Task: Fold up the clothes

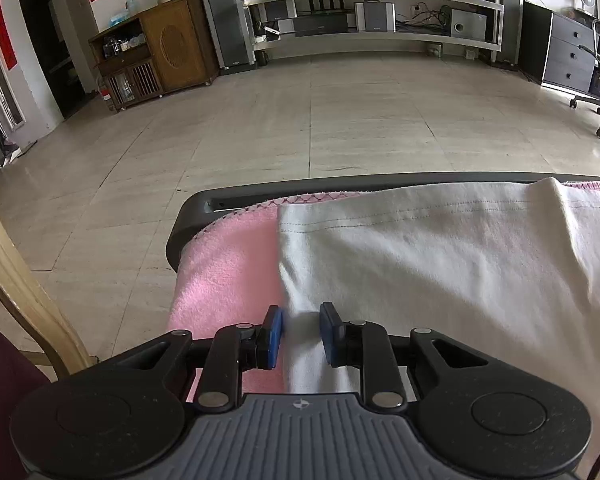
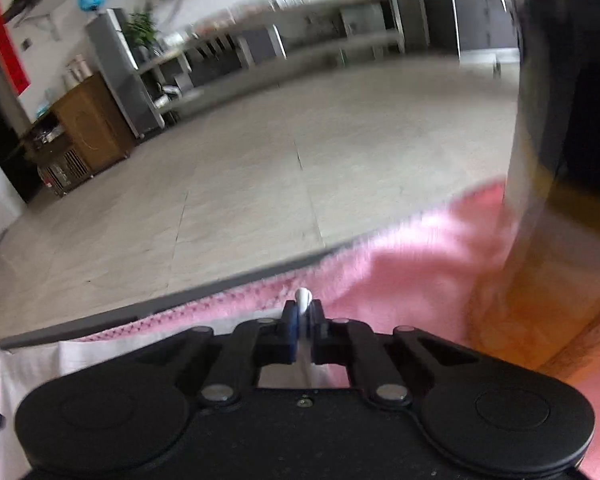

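Left gripper [image 1: 300,334]: blue pads [image 1: 274,330] apart, straddling the left edge of the white shirt [image 1: 440,264], low over it; gap holds a ridge of cloth but nothing pinched. Left pad sits over the pink towel [image 1: 224,276], right pad over the shirt.

Shirt lies flat on the towel, stitched hem toward the far edge. Towel covers a dark-rimmed table [image 1: 204,204]; tiled floor [image 1: 300,128] beyond, wooden cabinet [image 1: 168,44] and long shelf [image 1: 372,16] along the far wall.

Right gripper [image 2: 302,320]: jaws closed, a white nub of shirt [image 2: 303,296] poking out above the tips, so it has the fabric clamped. View is motion-blurred; looks like a corner or edge of the shirt, can't tell which. Pink towel [image 2: 412,264] under and ahead of it, table rim [image 2: 220,292] just past. Blurred tall dark and orange object [image 2: 540,240] at right, unidentifiable.
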`<action>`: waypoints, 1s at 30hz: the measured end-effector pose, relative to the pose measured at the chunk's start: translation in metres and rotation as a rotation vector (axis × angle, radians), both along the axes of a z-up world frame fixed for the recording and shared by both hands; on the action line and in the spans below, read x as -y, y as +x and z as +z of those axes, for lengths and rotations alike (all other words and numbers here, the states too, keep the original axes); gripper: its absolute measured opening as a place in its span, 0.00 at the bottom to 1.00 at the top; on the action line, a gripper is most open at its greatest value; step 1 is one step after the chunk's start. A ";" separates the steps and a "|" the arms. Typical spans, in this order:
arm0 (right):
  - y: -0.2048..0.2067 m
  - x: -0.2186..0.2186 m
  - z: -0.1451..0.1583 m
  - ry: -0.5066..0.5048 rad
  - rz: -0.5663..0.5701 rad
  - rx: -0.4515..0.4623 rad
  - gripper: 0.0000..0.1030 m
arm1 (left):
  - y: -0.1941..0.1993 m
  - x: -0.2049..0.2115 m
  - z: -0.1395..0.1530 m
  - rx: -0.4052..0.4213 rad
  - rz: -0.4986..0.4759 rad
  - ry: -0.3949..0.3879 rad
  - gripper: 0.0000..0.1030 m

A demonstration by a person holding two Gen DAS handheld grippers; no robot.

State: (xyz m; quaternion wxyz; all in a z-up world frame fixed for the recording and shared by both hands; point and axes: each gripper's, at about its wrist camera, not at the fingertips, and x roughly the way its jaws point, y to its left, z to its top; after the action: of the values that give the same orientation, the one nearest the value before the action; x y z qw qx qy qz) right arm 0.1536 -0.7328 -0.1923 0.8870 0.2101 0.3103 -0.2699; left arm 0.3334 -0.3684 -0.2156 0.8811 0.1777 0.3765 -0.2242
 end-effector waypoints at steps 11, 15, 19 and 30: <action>0.011 -0.025 -0.010 -0.266 -0.079 -0.192 0.07 | -0.008 0.005 0.001 0.040 0.023 0.040 0.22; -0.016 -0.035 0.032 -0.184 -0.060 -0.111 0.13 | -0.031 -0.015 0.028 0.064 0.046 -0.010 0.18; -0.067 -0.063 0.093 -0.100 0.013 -0.071 0.16 | -0.077 -0.047 0.064 0.101 0.013 0.024 0.19; -0.183 -0.140 0.125 -0.105 0.060 0.000 0.29 | -0.178 -0.110 0.053 -0.059 0.074 -0.016 0.20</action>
State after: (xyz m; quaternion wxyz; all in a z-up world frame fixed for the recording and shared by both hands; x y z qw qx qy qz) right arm -0.0298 -0.5932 -0.0676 0.9046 0.1541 0.3018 -0.2588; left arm 0.1552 -0.2588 -0.1629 0.8787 0.1499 0.4069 -0.1994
